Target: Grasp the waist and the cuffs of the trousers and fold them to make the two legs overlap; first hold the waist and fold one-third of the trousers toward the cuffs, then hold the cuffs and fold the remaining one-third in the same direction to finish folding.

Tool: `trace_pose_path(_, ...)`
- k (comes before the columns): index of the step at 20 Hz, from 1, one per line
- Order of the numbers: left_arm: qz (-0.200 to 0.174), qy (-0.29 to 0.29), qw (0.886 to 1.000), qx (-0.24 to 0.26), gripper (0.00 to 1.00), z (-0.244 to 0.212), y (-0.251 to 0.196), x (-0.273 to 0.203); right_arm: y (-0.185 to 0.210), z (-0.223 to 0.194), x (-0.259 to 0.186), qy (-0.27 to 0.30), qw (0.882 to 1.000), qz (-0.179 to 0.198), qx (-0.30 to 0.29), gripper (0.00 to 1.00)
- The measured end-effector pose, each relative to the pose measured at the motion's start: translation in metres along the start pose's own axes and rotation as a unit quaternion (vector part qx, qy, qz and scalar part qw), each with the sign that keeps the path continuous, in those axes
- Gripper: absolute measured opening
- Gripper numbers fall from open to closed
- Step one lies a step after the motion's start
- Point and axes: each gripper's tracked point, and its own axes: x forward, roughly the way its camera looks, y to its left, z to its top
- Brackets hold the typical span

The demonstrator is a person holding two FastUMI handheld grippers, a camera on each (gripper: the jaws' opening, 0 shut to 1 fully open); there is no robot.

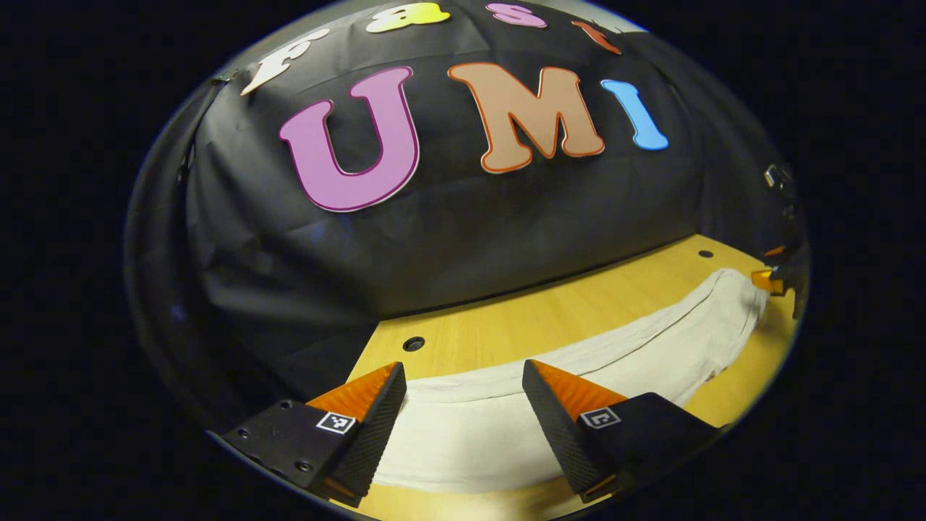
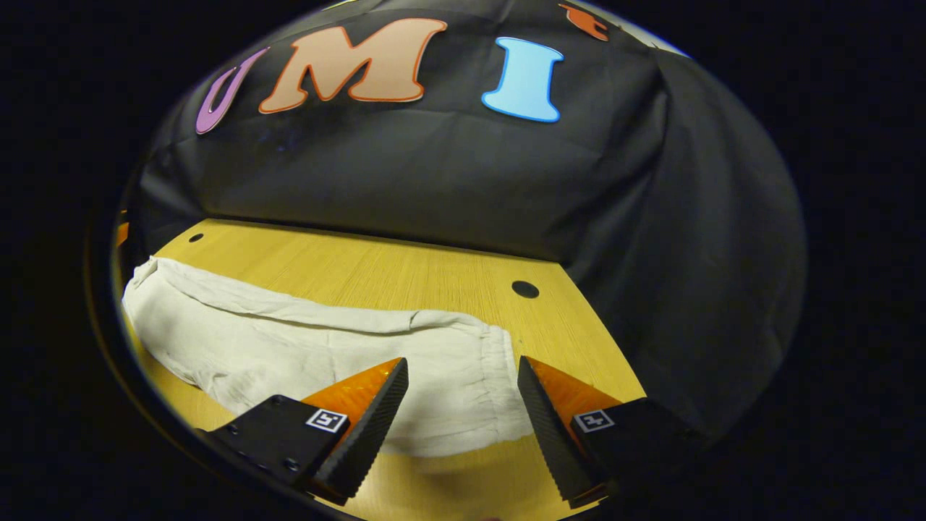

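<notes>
Lying between spread fingers of each hand-held gripper point(image 1: 463, 376), white trousers point(image 1: 579, 362)

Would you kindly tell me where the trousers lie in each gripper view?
Left gripper view: trousers run from bottom centre up to the right edge.
Right gripper view: trousers run from bottom centre out to the left edge.
Shared landmark: the wooden table.

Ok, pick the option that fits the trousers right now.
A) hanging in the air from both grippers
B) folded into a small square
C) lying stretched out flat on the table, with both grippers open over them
C: the trousers lie full length on the table, with the left gripper and the right gripper open above them.
</notes>
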Motion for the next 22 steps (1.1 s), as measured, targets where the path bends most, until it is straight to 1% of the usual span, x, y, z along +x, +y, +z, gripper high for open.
trace_pose_path(1, -0.011, -0.012, 1.000, -0.018, 0.91, 0.015, -0.004, -0.002, -0.004, -0.006, 0.001, 0.008, 1.000, 0.000, 0.015, 1.00)
trace_pose_path(2, -0.018, -0.013, 0.999, -0.032, 0.95, 0.027, -0.006, -0.002, -0.008, -0.013, 0.003, 0.016, 0.999, 0.001, 0.033, 1.00)
trace_pose_path(3, -0.018, -0.008, 0.999, -0.039, 0.95, 0.029, -0.015, -0.007, -0.013, -0.018, 0.005, 0.023, 0.998, 0.000, 0.053, 1.00)
trace_pose_path(4, -0.018, -0.011, 0.999, -0.040, 0.96, 0.031, -0.020, -0.012, -0.017, -0.024, 0.006, 0.030, 0.997, -0.001, 0.077, 0.98)
trace_pose_path(5, -0.019, -0.016, 0.999, -0.039, 0.96, 0.034, -0.025, -0.016, -0.023, -0.030, 0.007, 0.039, 0.994, -0.003, 0.103, 1.00)
trace_pose_path(6, -0.020, -0.016, 0.999, -0.035, 0.96, 0.036, -0.031, -0.018, -0.027, -0.036, 0.007, 0.050, 0.990, -0.005, 0.130, 0.98)
trace_pose_path(8, -0.023, -0.018, 0.999, -0.023, 0.96, 0.033, -0.041, -0.025, -0.034, -0.050, 0.009, 0.067, 0.983, -0.008, 0.173, 0.98)
trace_pose_path(9, -0.023, -0.022, 0.999, -0.017, 0.96, 0.038, -0.043, -0.027, -0.035, -0.056, 0.012, 0.074, 0.980, -0.010, 0.186, 0.99)
trace_pose_path(10, -0.024, -0.018, 0.999, -0.014, 0.96, 0.037, -0.045, -0.028, -0.035, -0.063, 0.017, 0.081, 0.977, -0.011, 0.198, 0.98)
trace_pose_path(13, -0.018, -0.006, 1.000, -0.006, 0.96, 0.032, -0.046, -0.032, -0.031, -0.080, 0.024, 0.112, 0.967, -0.001, 0.229, 0.97)
trace_pose_path(14, -0.017, -0.006, 1.000, -0.004, 0.96, 0.034, -0.046, -0.033, -0.028, -0.082, 0.024, 0.116, 0.965, 0.003, 0.235, 0.93)
trace_pose_path(15, -0.016, -0.006, 1.000, 0.001, 0.96, 0.034, -0.047, -0.035, -0.029, -0.078, 0.031, 0.103, 0.968, 0.002, 0.231, 0.86)
trace_pose_path(16, -0.014, -0.007, 1.000, 0.007, 0.96, 0.035, -0.047, -0.036, -0.027, -0.085, 0.025, 0.114, 0.968, 0.003, 0.225, 0.84)
trace_pose_path(17, -0.014, -0.006, 1.000, 0.012, 0.96, 0.035, -0.047, -0.036, -0.033, -0.083, 0.031, 0.103, 0.972, -0.005, 0.210, 0.84)
trace_pose_path(18, -0.013, -0.003, 1.000, 0.016, 0.96, 0.035, -0.048, -0.037, -0.032, -0.086, 0.027, 0.112, 0.973, 0.000, 0.202, 0.72)
trace_pose_path(19, -0.014, -0.004, 1.000, 0.017, 0.96, 0.035, -0.050, -0.038, -0.032, -0.083, 0.027, 0.107, 0.975, 0.001, 0.194, 0.62)
trace_pose_path(20, -0.015, -0.003, 1.000, 0.016, 0.96, 0.035, -0.052, -0.038, -0.025, -0.088, 0.030, 0.115, 0.975, 0.011, 0.190, 0.63)
trace_pose_path(21, -0.016, -0.002, 1.000, 0.013, 0.96, 0.034, -0.054, -0.039, -0.024, -0.087, 0.032, 0.116, 0.975, 0.017, 0.191, 0.46)
trace_pose_path(22, -0.018, 0.000, 1.000, 0.010, 0.96, 0.033, -0.057, -0.039, -0.024, -0.087, 0.032, 0.121, 0.972, 0.024, 0.198, 0.46)
